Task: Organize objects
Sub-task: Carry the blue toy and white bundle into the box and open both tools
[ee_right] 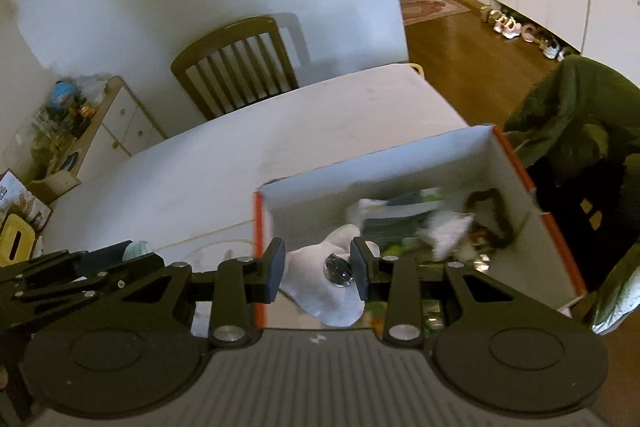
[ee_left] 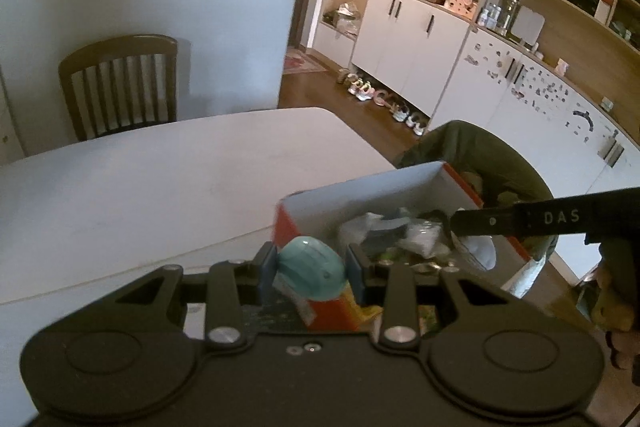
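We have the left claw [ee_left: 311,269] clamped on a teal ball [ee_left: 311,274], its pads pressing both sides, and it hangs at the near rim of the box [ee_left: 362,189], which sits at the table [ee_left: 160,179] edge. The right claw [ee_right: 318,269] is part open over the box's near end, around 6 o'clock in its own view; a small shiny round thing [ee_right: 339,270] on a white scrap [ee_right: 324,291] lies between its pads, but we cannot tell whether the pads touch it.

The step in hand looks like dropping the ball in among the clutter [ee_left: 400,235]. To do that well, we carry the ball forward, toward 1 o'clock in the left view, until it is fully past the orange wall, then lower it before we open, since a round thing released high may bounce or roll out. We keep the two claws apart: the right arm [ee_left: 540,217] crosses in from 3 o'clock in the left view, close over the far side of the box. We let one claw finish first, and we open the left slowly so the ball settles against the paper instead of skidding.
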